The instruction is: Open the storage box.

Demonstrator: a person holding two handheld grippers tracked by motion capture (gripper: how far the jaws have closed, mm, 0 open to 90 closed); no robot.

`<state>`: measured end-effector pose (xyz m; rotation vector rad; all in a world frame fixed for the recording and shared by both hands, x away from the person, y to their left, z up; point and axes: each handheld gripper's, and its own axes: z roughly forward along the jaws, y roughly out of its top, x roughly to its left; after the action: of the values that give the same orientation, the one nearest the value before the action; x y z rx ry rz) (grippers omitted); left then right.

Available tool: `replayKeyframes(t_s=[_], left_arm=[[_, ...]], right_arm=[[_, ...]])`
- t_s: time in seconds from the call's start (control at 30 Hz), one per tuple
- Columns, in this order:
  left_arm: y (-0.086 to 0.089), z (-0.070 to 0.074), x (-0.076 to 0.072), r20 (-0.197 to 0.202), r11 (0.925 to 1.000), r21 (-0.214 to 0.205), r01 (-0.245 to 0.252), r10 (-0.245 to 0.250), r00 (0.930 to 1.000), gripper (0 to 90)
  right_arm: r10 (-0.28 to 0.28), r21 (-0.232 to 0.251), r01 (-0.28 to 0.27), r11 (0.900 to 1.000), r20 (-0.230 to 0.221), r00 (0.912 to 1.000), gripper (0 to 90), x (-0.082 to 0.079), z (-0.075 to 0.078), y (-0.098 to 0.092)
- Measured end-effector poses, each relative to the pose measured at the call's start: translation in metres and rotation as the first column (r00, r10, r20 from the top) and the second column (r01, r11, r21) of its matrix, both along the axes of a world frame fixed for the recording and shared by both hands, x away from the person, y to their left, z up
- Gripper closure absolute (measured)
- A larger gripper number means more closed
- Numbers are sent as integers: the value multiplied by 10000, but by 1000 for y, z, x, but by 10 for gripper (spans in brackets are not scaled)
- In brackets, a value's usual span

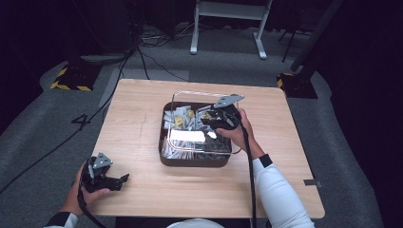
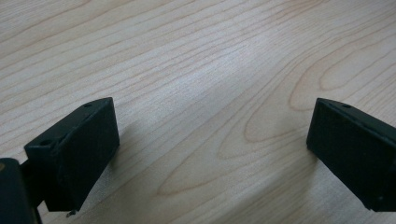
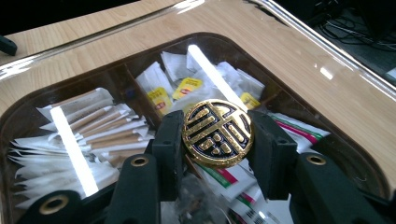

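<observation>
High view: light wood table [image 1: 142, 123] centre frame, grey carpet around it, dark room beyond, a white desk frame [image 1: 228, 19] at upper centre, cables trailing at upper left. Dark box [image 1: 164, 159] with a clear lid [image 1: 190, 142] sits mid-table, slightly right of centre.

Right gripper view: my right gripper [image 3: 217, 135] is clamped on a round black-and-gold knob [image 3: 217, 133], one jaw on each side of its rim. Knob is a disc, so no long axis; its patterned face points up toward the camera, tilted slightly toward lower right. It sits mid-frame, over the lid, above compartments of white sachets [image 3: 93, 140] at left and yellow-tagged tea bags [image 3: 189, 86] at upper centre. In the high view that same gripper [image 1: 216, 118] is over the box's upper right part.

Left gripper [image 1: 107, 180] rests at lower left of the high view, near the table's near edge, well apart from the box. Left gripper view: jaws spread wide, bare wood between them.

Open table left and right of the box; less room between the box and the near edge.
</observation>
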<state>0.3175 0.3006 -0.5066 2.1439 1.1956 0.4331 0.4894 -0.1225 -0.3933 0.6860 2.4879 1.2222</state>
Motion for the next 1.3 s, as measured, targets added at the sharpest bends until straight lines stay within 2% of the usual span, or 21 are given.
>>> replayKeyframes(t_s=[0.37, 0.67, 0.7, 0.9, 1.3], left_arm=[[0, 0, 0, -14, 10000, -9, 0, 0, 10000, 26], [0, 0, 0, -17, 10000, -14, 10, -10, 10000, 26], [0, 0, 0, -20, 10000, -16, 9, -10, 10000, 26], [0, 0, 0, -19, 10000, -23, 5, -6, 10000, 26], [0, 0, 1, -34, 10000, -26, 22, -22, 10000, 25]], right_arm=[[-470, 148, 468, 9988, 117, 9988, 587, 1, 9, -34], [-837, 118, 836, 9964, 74, 9965, 587, 1, 11, -59], [-964, 98, 963, 9953, 71, 9953, 587, 1, 11, -68], [-1470, 54, 1469, 9891, 167, 9890, 587, 1, 11, -91], [-2120, -43, 2121, 9772, 151, 9771, 587, 2, 8, -124]])
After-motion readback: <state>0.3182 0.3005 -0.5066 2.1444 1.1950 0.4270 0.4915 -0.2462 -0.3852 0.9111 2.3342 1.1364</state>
